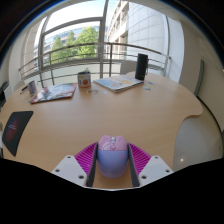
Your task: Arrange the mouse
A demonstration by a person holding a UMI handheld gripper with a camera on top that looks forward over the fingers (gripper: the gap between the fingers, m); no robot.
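A small lavender and pink computer mouse (112, 157) sits between my gripper's (112, 160) two fingers, whose magenta pads (87, 157) press against its two sides. The gripper is shut on the mouse and holds it just above the near edge of the round wooden table (110, 110). The mouse's front, with its scroll wheel, points away from me.
Farther on the table lie a magazine (53, 92) at the left, a cup (84, 80), an open booklet (118, 83) and a dark upright box (141, 67). A dark mouse mat (15, 128) lies at the left edge. A railing and windows stand beyond.
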